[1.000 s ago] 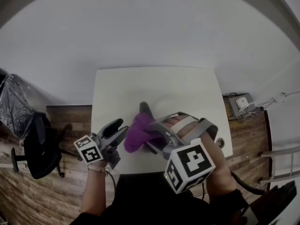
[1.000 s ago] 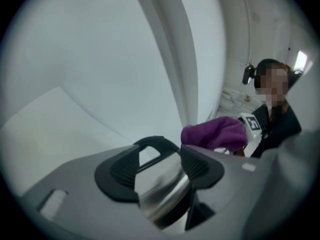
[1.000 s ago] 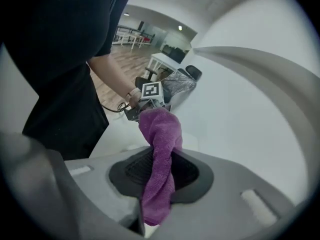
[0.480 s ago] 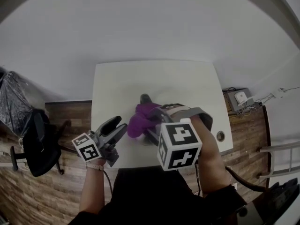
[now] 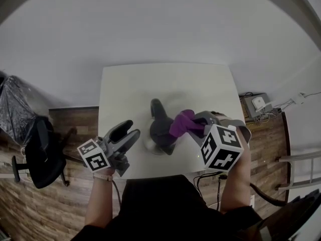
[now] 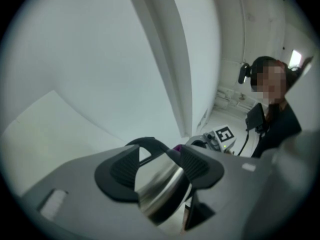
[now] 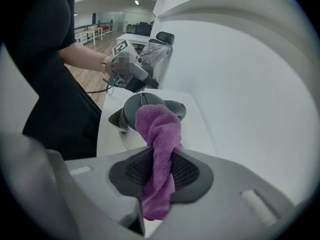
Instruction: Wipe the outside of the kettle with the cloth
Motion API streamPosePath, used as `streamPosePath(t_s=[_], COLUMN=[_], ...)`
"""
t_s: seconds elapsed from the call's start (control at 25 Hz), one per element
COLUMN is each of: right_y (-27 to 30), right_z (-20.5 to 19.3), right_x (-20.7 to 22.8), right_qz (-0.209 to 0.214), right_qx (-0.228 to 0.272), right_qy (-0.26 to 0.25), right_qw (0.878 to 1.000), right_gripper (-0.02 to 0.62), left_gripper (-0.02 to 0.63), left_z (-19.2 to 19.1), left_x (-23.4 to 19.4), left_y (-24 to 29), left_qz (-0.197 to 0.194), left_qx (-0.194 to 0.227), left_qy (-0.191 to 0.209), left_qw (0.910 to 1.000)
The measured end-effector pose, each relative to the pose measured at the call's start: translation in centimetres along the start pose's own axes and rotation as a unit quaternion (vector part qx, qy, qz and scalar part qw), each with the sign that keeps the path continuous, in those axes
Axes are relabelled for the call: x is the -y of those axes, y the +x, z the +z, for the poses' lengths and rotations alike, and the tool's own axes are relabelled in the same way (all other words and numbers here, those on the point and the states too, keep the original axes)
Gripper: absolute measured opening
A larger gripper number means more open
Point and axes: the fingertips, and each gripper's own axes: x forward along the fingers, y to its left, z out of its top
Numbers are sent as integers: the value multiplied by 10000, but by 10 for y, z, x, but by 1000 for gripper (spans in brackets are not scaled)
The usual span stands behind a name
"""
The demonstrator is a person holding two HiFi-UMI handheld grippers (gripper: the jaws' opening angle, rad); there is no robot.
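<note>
Steel kettle: stood on the white table, low in the centre of the head view, with its dark lid and handle on top.
Cloth: purple and bunched, it lay against the kettle's right side, up by the lid.
Right gripper: clenched on the Cloth, which ran between its 2 pads and hung out behind them. It reached in from the lower right of the head view.
Left gripper: jaws apart and grasping nothing. Its tips sat just beside the kettle's left side, and the steel body showed in the gap between the 2 pads.
Table: its far edge met a pale wall.
Floor: wood, with 1 black office chair at the left edge and a small white device at the right.
</note>
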Motion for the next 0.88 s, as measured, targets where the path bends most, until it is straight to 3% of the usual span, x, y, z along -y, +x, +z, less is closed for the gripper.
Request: streamPosePath(t_s=[0.2, 0.32, 0.44, 0.88], right_y=[-50, -48, -19, -5], right_z=[52, 86, 96, 44], right_x=[-7, -35, -60, -49], right_qz=[-471, -311, 33, 94], right_qx=[837, 1152, 1166, 1099], right_qy=[-545, -1060, -1312, -280], right_qw=[9939, 9872, 9845, 9935], right_gripper=[91, 89, 90, 91], left_gripper=[232, 230, 221, 192], left_z=[12, 18, 25, 38], left_x=[5, 8, 13, 32], left_y=[-4, -5, -7, -16], left_qz=[71, 82, 88, -124], left_qx=[199, 354, 588, 779], left_qy=[125, 141, 156, 339], left_qw=[9997, 9992, 9981, 9963])
